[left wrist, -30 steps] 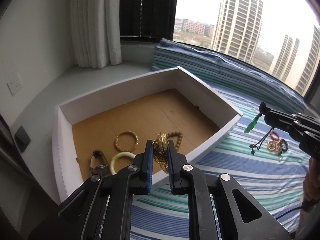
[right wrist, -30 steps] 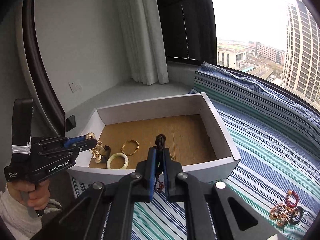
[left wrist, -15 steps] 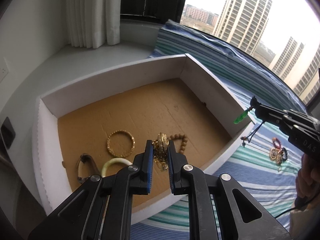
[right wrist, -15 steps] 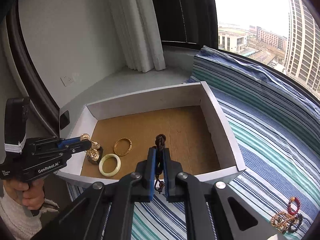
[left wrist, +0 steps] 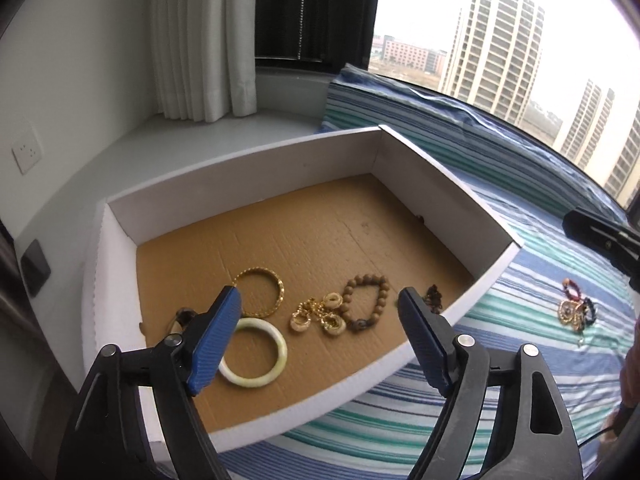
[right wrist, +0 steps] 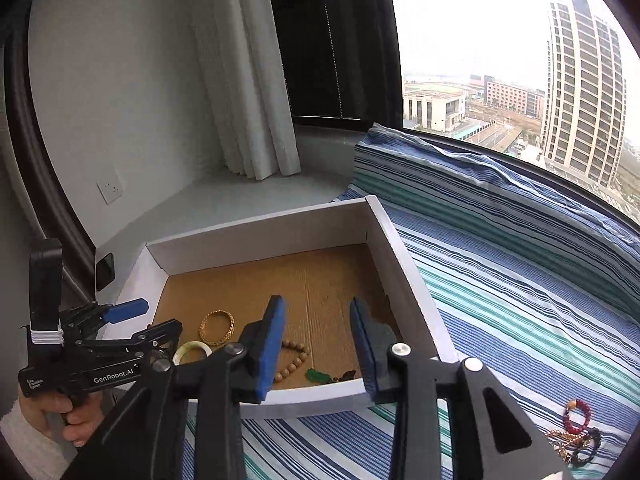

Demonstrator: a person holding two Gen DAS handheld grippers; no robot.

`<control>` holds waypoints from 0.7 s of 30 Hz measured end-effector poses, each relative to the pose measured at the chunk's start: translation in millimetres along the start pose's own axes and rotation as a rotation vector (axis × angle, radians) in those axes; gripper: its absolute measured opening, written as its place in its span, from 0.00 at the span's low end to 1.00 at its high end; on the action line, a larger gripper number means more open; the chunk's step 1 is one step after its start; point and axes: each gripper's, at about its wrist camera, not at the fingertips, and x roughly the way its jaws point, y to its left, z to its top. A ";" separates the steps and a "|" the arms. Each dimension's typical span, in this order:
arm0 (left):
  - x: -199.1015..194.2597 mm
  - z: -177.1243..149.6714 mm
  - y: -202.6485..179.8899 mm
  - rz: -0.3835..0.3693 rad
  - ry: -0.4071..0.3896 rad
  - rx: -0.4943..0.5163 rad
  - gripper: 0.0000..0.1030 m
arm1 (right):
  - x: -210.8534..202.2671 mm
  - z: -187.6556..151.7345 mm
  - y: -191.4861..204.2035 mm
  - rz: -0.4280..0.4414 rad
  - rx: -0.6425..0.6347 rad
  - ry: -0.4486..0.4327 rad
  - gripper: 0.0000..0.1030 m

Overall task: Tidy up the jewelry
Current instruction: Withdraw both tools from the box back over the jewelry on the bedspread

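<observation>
My left gripper (left wrist: 318, 300) hangs over the near end of the white box (left wrist: 248, 176), its jaws opening wide with nothing between the pads. Just below it the gold chain piece (left wrist: 320, 316) lies on the cardboard floor. My right gripper (right wrist: 316, 308) is over the box's near wall (right wrist: 304, 398), jaws opening and empty. The green pendant (right wrist: 318, 376) with its dark cord (right wrist: 346, 376) lies on the floor under it. A gold bangle (left wrist: 260, 294), a pale jade bangle (left wrist: 256, 354) and a wooden bead bracelet (left wrist: 366, 300) also lie in the box.
A small pile of jewelry (left wrist: 576, 312) rests on the striped bedspread (right wrist: 500, 320) to the right of the box. A grey window ledge (left wrist: 168, 140), white curtain and wall socket stand behind the box. A hand (right wrist: 76, 412) holds the left gripper's handle.
Both grippers moved in over the box and opened. The gold chain piece dropped from the left gripper and the green pendant from the right; both now lie on the box floor.
</observation>
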 end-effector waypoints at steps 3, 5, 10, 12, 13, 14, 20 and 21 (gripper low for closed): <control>-5.8 -29.1 -24.0 -0.027 0.024 0.045 0.84 | -11.8 -41.6 -2.4 -0.007 0.035 0.015 0.48; -3.1 -52.9 -44.9 -0.057 0.064 0.074 0.85 | -17.2 -76.9 -9.1 -0.037 0.055 0.033 0.48; 16.9 -118.4 -107.9 -0.137 0.193 0.150 0.85 | -36.0 -173.9 -51.8 -0.183 0.158 0.100 0.48; 24.9 -141.5 -132.1 -0.185 0.232 0.158 0.84 | -49.6 -209.4 -72.2 -0.271 0.189 0.123 0.48; 28.2 -151.2 -144.1 -0.202 0.246 0.168 0.84 | -57.8 -225.9 -82.9 -0.315 0.207 0.133 0.48; 30.8 -159.6 -156.3 -0.218 0.253 0.184 0.84 | -66.5 -240.9 -92.8 -0.358 0.225 0.137 0.48; 35.7 -184.6 -219.8 -0.259 0.206 0.314 0.84 | -109.6 -308.2 -146.3 -0.557 0.337 0.147 0.48; 37.8 -185.0 -226.4 -0.257 0.201 0.322 0.84 | -113.6 -315.5 -152.3 -0.568 0.356 0.142 0.48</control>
